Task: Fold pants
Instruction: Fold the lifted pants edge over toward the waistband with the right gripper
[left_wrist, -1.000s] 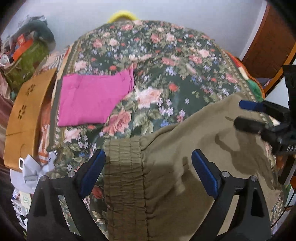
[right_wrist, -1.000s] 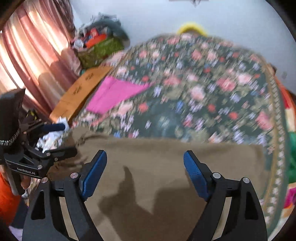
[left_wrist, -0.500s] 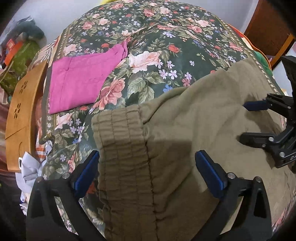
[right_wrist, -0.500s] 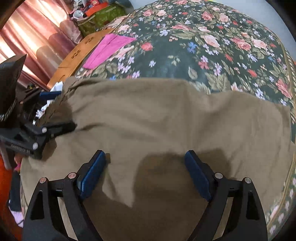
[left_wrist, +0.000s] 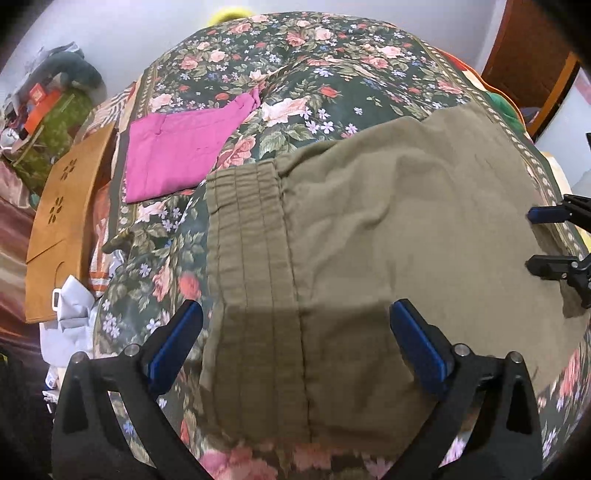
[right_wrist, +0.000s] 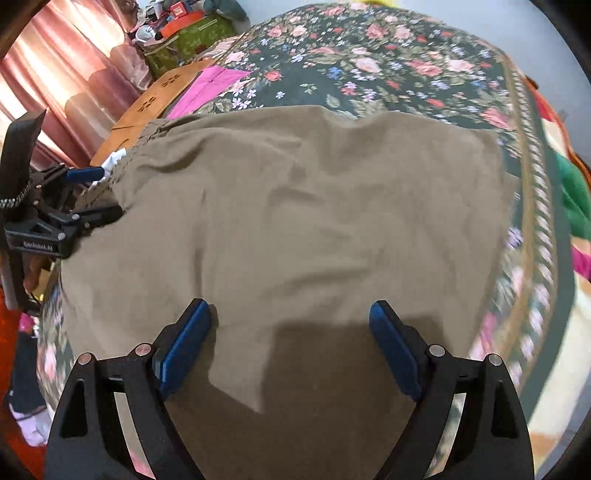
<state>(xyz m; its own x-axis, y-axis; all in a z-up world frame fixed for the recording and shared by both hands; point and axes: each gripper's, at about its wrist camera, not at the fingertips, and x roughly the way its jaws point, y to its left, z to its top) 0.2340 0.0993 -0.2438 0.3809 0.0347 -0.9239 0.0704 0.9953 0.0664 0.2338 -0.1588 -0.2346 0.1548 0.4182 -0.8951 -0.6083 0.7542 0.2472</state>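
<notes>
Olive-brown pants (left_wrist: 388, 229) lie spread flat on the floral bedspread (left_wrist: 314, 74), with the gathered waistband (left_wrist: 247, 229) at their left end. My left gripper (left_wrist: 295, 314) hovers open over the waistband end, nothing between its blue pads. In the right wrist view the pants (right_wrist: 314, 203) fill the middle, and my right gripper (right_wrist: 290, 314) stands open above the cloth near its front part, holding nothing. Each gripper shows in the other's view: the right gripper (left_wrist: 543, 238) at the pants' right edge, the left gripper (right_wrist: 107, 192) at the waistband side.
A folded pink garment (left_wrist: 177, 151) lies on the bed beyond the waistband. A brown wooden board (left_wrist: 62, 229) leans along the bed's left side, with pale cloth and clutter below it. A green bag (left_wrist: 55, 122) and pink curtains (right_wrist: 74, 74) stand further left. A wooden door (left_wrist: 524, 55) is at the far right.
Both grippers have moved in over the pants, which now fill far more of each view. The left jaws stand slightly wider. The pants lie where they were.
</notes>
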